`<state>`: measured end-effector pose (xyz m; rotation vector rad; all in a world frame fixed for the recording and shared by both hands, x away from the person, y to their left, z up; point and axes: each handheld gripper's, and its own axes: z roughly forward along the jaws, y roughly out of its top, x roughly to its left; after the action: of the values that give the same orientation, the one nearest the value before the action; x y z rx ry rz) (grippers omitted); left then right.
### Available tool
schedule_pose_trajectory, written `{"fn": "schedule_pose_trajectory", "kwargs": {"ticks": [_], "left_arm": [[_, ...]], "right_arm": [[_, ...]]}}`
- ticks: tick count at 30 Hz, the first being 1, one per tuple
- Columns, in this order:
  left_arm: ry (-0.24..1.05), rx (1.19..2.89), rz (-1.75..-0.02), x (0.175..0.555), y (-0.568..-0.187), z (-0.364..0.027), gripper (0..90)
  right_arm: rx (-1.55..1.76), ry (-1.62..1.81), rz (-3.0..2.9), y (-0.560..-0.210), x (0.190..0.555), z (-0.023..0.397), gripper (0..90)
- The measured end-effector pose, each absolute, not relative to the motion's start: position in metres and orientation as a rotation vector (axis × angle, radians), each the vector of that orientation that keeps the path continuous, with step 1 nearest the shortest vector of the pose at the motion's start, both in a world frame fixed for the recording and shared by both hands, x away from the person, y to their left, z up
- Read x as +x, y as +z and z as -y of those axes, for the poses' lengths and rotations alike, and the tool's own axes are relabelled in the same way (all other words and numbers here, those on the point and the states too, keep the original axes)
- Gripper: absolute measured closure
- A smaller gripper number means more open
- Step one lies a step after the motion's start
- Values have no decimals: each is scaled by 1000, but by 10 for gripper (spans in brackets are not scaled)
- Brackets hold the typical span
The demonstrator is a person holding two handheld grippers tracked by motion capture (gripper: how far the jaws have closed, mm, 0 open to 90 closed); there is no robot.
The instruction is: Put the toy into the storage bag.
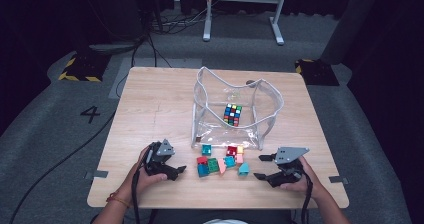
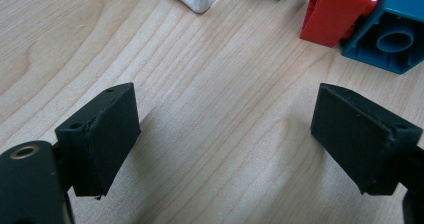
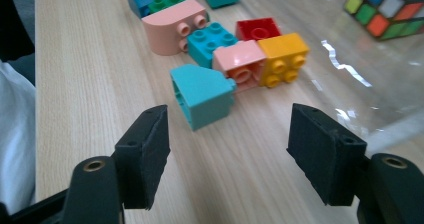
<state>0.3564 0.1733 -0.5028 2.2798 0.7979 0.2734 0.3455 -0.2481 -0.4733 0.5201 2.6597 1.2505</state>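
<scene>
Dark curtains and grey carpet surround a pale wooden counter [image 1: 150,114] with cables and a desk frame behind it. At the counter's middle stands a clear bag [image 1: 265,109] with white piping, mouth up, and a puzzle cube [image 1: 232,114] inside. Just near of the bag lies a cluster of toy bricks [image 1: 222,160], touching one another in a loose heap.

The right gripper [image 1: 263,167] sits low at the cluster's right, its fingers [image 3: 327,154] spread apart with nothing between them. It faces a teal sloped brick [image 3: 202,96], the nearest piece on that side, which touches a pink brick [image 3: 239,59] behind it. The left gripper [image 1: 179,170] rests at the cluster's left, fingers [image 2: 102,134] also released over bare wood, a red brick [image 2: 335,11] and a blue brick [image 2: 395,36] just ahead.

The teal brick looks like hard, light, glossy plastic: stiff, unlikely to break, but apt to slip or skid if pinched on its slope. The better hold is probably across its two flat parallel sides, low down, fingers square to them. Its neighbours are close, so a finger going in on the far side may nudge the pink brick.

Open wood lies near and right of the cluster, giving free approach. The bag's floppy wall and rim stand close behind, the main thing to clear when lifting. The counter's near edge is not far behind both hands.
</scene>
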Motion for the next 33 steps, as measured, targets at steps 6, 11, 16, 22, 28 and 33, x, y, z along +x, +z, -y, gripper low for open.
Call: {"fn": "schedule_pose_trajectory", "kwargs": {"ticks": [6,11,16,22,28,33], "left_arm": [[273,2279,-798,356,-503,-173,122],[273,2280,-798,356,-503,-173,122],[277,2281,-798,356,-503,-173,122],[278,2280,-799,356,-503,-173,122],[272,2279,-798,356,-503,-173,122],[277,2280,-798,356,-503,-173,122]], "right_arm": [[493,1259,-2677,-483,347,235,329],[515,1261,-2681,-496,352,227,332],[491,1252,-2684,-501,354,219,340],[491,1226,-2664,-503,352,212,415],[502,1224,-2635,-503,352,215,519],[489,1230,-2631,-502,351,219,549]]}}
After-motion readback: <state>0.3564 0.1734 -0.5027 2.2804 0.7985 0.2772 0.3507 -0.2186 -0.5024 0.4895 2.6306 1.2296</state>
